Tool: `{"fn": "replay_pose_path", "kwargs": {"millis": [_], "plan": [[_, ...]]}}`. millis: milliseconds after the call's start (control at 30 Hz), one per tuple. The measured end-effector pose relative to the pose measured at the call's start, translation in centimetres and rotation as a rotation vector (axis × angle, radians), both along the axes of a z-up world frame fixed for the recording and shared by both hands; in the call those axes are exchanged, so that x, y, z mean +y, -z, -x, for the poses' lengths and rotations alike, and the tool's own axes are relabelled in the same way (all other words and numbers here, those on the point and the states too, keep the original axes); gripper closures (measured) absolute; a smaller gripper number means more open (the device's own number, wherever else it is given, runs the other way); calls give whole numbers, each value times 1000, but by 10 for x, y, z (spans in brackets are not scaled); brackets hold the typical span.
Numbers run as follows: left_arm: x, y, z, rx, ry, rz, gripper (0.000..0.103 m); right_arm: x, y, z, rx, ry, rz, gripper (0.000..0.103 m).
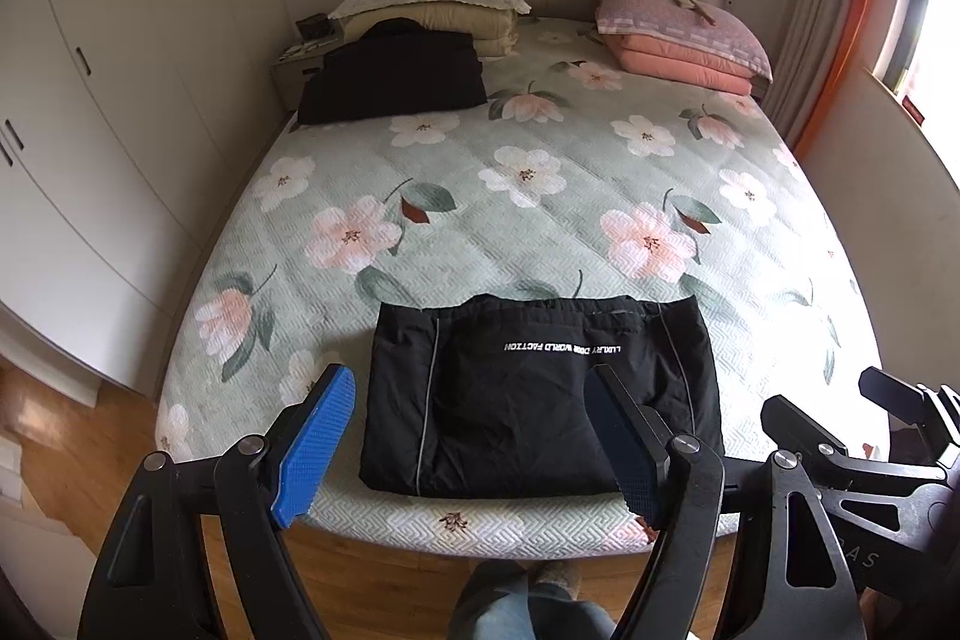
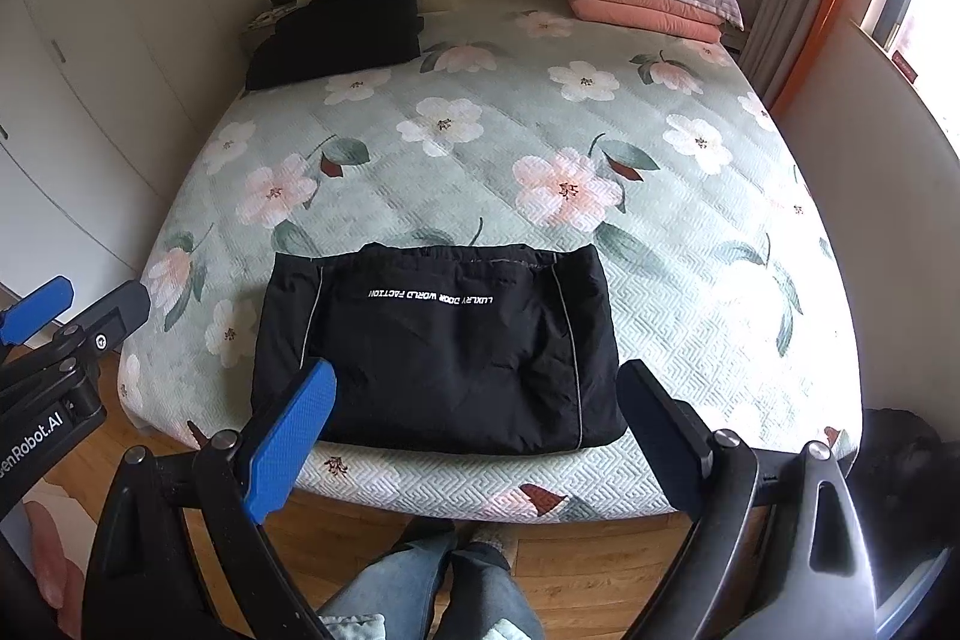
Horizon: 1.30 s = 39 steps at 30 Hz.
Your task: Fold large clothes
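The person's legs in blue jeans stood nearest, on the wood floor at the foot of the bed, a stance that put the garment within easy reach of both hands. The bed, covered in a pale green floral quilt, filled most of both views and served as the folding surface.

The black folded garment lay flat at the near edge of the quilt, roughly centred in front of the person, probably kept there so it could be worked without leaning. It formed a compact rectangle with its long axis running left to right across the bed. Its white lettering read upside down from the near side, so the printed side faced up and the top of the print pointed toward the person. Grey piping ran near to far down each side.

A second dark garment sat folded at the far left by the pillows, apparently set aside as finished.

The left gripper hovered above the near left part of the garment, fingers wide apart and holding nothing. The right gripper hung over its near edge, fingers likewise spread and empty, both seemingly poised to lift or shift the bundle.
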<state>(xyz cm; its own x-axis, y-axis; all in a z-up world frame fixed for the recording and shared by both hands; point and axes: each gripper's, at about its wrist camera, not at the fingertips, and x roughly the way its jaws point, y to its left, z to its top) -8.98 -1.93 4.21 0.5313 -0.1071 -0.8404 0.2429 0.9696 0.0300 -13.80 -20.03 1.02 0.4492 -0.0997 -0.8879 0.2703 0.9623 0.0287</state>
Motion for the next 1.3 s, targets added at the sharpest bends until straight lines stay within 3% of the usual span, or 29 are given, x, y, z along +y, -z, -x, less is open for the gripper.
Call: {"fn": "replay_pose_path", "kwargs": {"millis": [700,967,1100,1300], "plan": [[1,25,-48,47,29,-20,23,6,27,-41,54,27,-27,7],[1,35,-67,82,41,7,23,7,36,-56,77,42,-25,7],[4,38,-75,74,37,-22,23,10,40,-63,87,41,-30,7],[5,39,-81,81,58,5,23,11,46,-70,96,46,-41,7]]}}
